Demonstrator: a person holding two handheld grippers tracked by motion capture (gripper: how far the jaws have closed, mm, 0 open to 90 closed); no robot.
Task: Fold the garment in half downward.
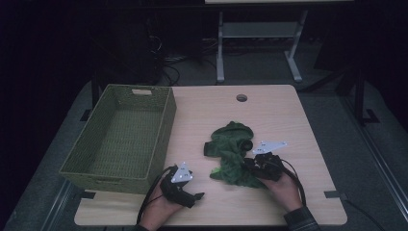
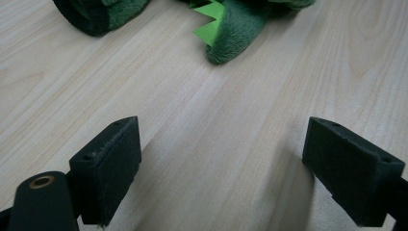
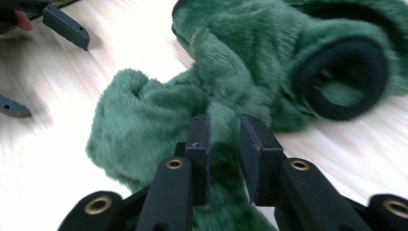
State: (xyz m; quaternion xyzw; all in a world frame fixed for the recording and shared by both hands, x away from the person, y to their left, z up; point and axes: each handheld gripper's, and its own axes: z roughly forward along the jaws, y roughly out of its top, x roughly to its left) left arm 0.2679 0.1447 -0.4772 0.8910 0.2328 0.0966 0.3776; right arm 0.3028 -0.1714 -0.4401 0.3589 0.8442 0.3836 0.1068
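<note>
Green plush garment point(image 1: 232, 153) is crumpled mid-table, just right of the wicker basket point(image 1: 120, 134). Right gripper point(image 3: 225, 144) has its jaws narrow w/ a fold of the fabric between them, pads not quite pinching it. Left gripper point(image 2: 223, 168) sits wide open over bare table point(image 2: 202, 120), nothing in it, near the garment's edge.

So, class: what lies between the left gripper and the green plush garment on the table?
Bare wood. In the left gripper view, the left gripper stands open over the table, with nothing on the tabletop before the green plush garment.

Wooden table point(image 1: 288, 120), wicker basket point(image 1: 103, 171), green plush garment, seemingly point(image 1: 231, 144)
</note>
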